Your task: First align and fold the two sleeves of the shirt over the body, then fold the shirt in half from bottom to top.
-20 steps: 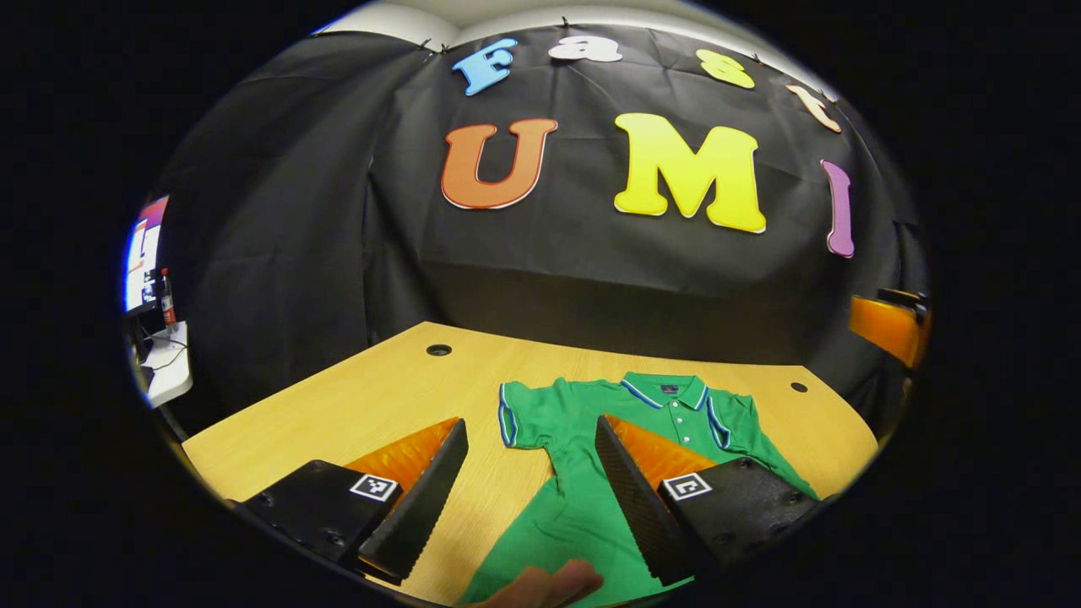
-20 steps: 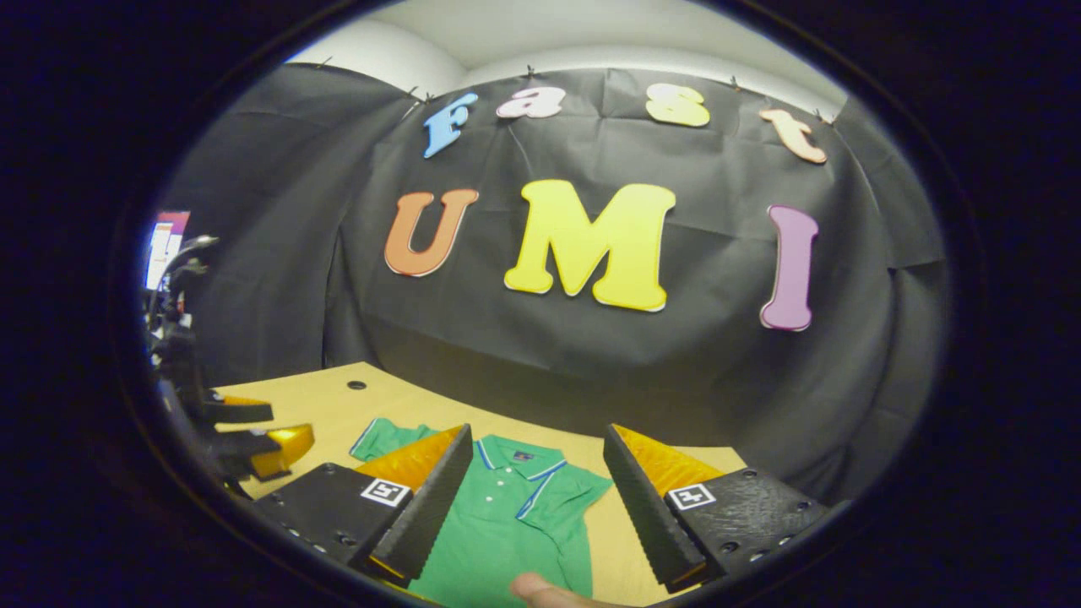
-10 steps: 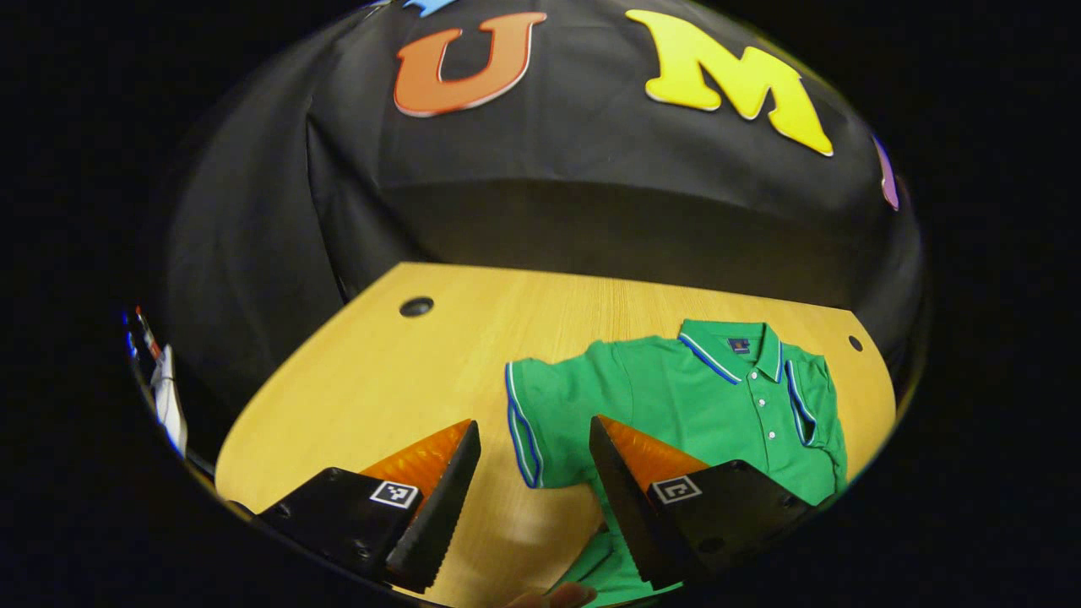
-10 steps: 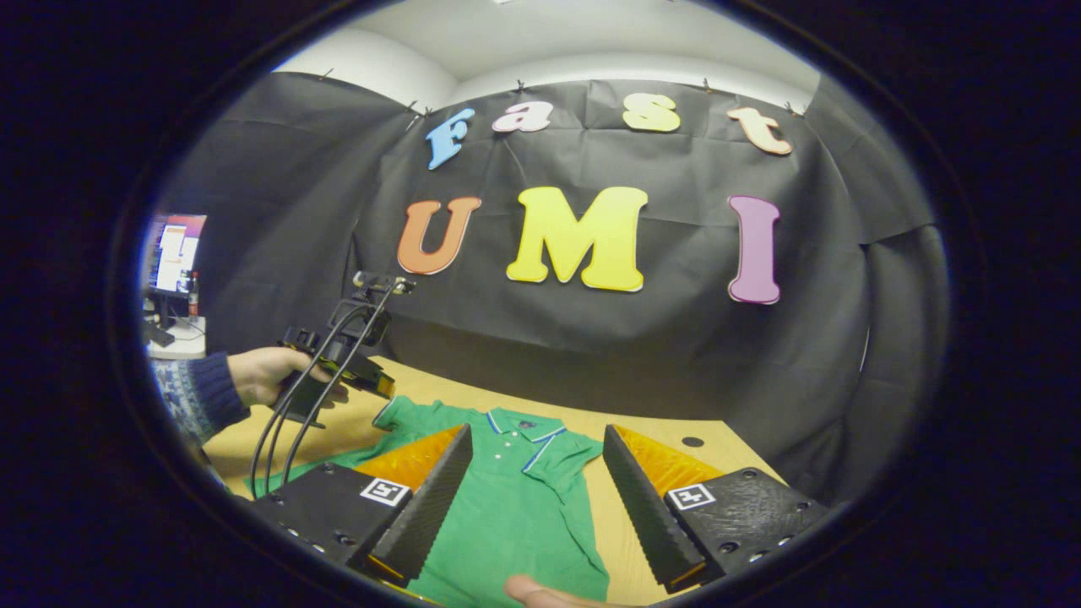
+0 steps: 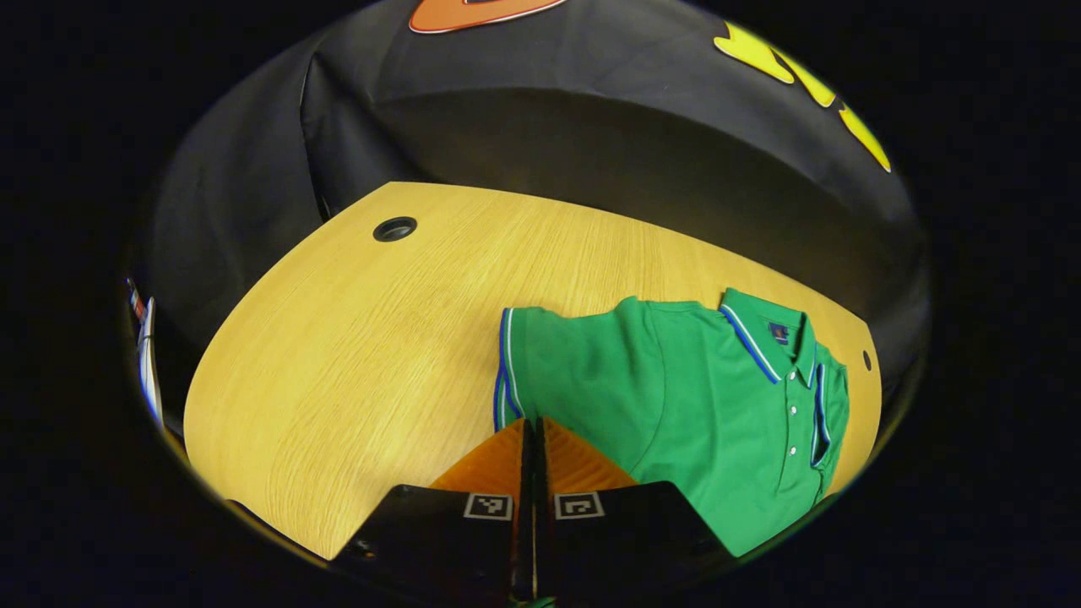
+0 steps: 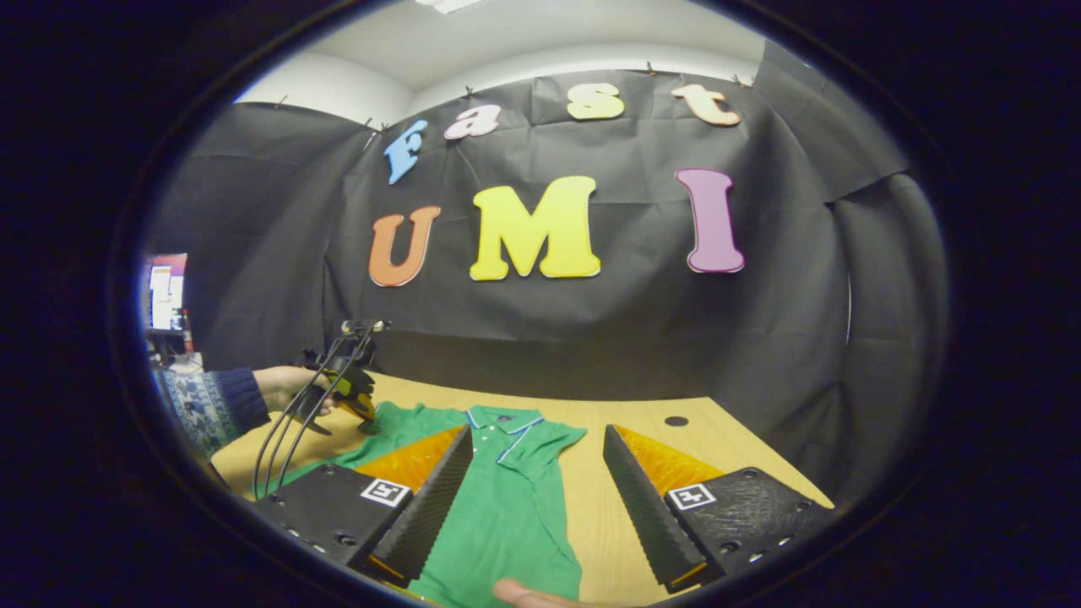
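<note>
A green polo shirt [image 5: 701, 405] with blue-and-white trim lies flat on the wooden table [image 5: 355, 338], collar toward the far edge. In the left gripper view my left gripper [image 5: 532, 422] is shut, its tips pinching the lower hem corner of the shirt's near sleeve [image 5: 557, 363]. In the right gripper view the shirt [image 6: 507, 498] lies under my right gripper [image 6: 537, 431], which hangs open above the body with nothing between its fingers. The left gripper [image 6: 359, 409] shows there too, held by a hand [image 6: 283, 384] at the sleeve on the left.
Cable holes [image 5: 394, 228] [image 5: 866, 361] sit in the tabletop near its far edge; one hole [image 6: 676, 420] is right of the shirt. Black cloth walls close the back. A monitor [image 6: 165, 291] glows at far left. A fingertip [image 6: 524, 594] shows at the bottom edge.
My left gripper has dropped toward the table and gone from open to shut at the sleeve hem. The right gripper stays open and has drifted a little to the right.
</note>
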Tool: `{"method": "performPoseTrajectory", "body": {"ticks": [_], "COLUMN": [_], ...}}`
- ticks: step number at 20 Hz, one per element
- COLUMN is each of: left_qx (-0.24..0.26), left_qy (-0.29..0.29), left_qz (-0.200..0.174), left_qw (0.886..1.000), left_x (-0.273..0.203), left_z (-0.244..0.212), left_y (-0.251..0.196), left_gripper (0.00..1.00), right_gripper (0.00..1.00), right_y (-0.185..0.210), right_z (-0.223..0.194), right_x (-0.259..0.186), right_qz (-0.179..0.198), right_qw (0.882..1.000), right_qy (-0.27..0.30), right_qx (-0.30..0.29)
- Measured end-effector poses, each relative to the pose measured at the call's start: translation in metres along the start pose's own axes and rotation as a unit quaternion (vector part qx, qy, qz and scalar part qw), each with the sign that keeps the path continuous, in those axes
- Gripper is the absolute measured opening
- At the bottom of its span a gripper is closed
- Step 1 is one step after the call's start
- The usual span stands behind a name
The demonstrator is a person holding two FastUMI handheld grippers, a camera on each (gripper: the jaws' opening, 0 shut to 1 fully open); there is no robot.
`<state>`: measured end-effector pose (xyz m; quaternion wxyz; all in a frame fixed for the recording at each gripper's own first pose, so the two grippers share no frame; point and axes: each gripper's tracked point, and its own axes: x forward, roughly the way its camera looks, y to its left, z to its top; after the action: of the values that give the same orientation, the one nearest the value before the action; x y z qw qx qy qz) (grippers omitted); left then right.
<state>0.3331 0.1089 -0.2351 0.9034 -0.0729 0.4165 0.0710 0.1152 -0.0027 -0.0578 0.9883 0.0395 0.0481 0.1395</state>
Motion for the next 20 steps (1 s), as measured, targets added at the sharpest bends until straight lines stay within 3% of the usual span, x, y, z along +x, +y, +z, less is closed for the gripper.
{"method": "performPoseTrajectory", "body": {"ticks": [1, 6, 13, 15, 17, 19, 20], "left_qx": [-0.001, -0.007, 0.047, 0.077, 0.071, 0.057, 0.054], "left_qy": [-0.002, -0.014, -0.028, -0.028, -0.021, -0.008, 0.006], "left_qz": [0.002, -0.014, -0.042, -0.023, 0.014, 0.025, 0.031], "left_qw": [1.000, 1.000, 0.998, 0.996, 0.997, 0.998, 0.998], "left_x": [0.001, -0.016, -0.046, -0.043, -0.035, -0.022, -0.018], "left_z": [0.001, 0.009, 0.019, 0.019, 0.018, 0.010, 0.002], "left_y": [0.000, -0.018, -0.067, -0.064, -0.041, -0.025, -0.019], "left_gripper": [0.03, 0.02, 0.03, 0.03, 0.04, 0.72, 0.85], "right_gripper": [0.97, 0.95, 0.96, 0.95, 0.95, 0.94, 0.94], "right_y": [-0.004, -0.011, -0.012, -0.015, -0.018, -0.014, -0.012], "right_z": [0.001, 0.003, -0.004, -0.007, -0.008, -0.011, -0.012], "right_x": [0.000, -0.001, 0.002, 0.003, 0.004, 0.005, 0.006], "right_qz": [-0.004, -0.004, -0.002, -0.004, -0.009, -0.003, 0.000], "right_qw": [1.000, 1.000, 1.000, 1.000, 1.000, 1.000, 1.000], "right_qy": [-0.001, -0.007, 0.003, 0.007, 0.006, 0.010, 0.012], "right_qx": [0.002, 0.017, 0.021, 0.014, 0.007, 0.010, 0.012]}}
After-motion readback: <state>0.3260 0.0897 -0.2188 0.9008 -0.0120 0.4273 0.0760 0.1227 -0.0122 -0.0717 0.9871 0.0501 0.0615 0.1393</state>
